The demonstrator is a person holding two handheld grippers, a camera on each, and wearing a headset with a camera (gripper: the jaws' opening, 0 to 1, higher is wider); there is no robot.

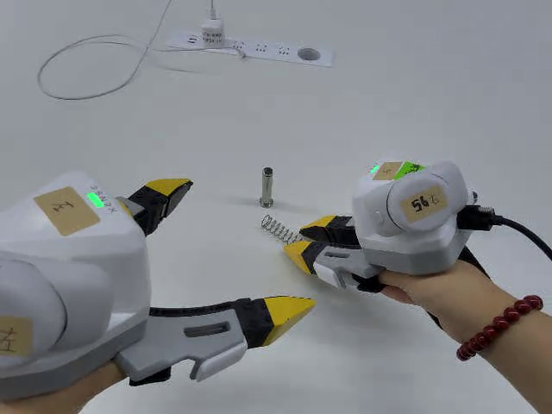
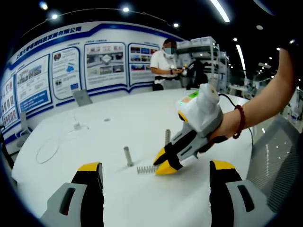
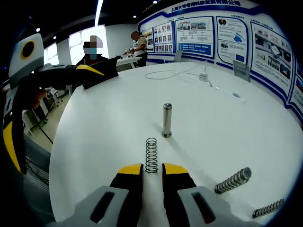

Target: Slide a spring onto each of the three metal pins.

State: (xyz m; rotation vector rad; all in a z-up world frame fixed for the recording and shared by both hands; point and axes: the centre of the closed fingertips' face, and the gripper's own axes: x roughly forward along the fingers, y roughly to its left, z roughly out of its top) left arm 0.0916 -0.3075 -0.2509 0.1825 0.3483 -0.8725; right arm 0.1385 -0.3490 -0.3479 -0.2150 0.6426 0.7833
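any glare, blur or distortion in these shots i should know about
Head view: soft even light, sharp, the upright pin casting only a faint shadow on the table. Left gripper view: fisheye bends the wall panels; ceiling lights flare. Right gripper view: spring crisp, table edge curved.

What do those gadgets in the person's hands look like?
The left gripper and right gripper each have a rounded white body, green light, tan handwritten label and grey-black jaws tipped yellow. A black cable leaves the right one; that wrist wears a dark-red bead bracelet.
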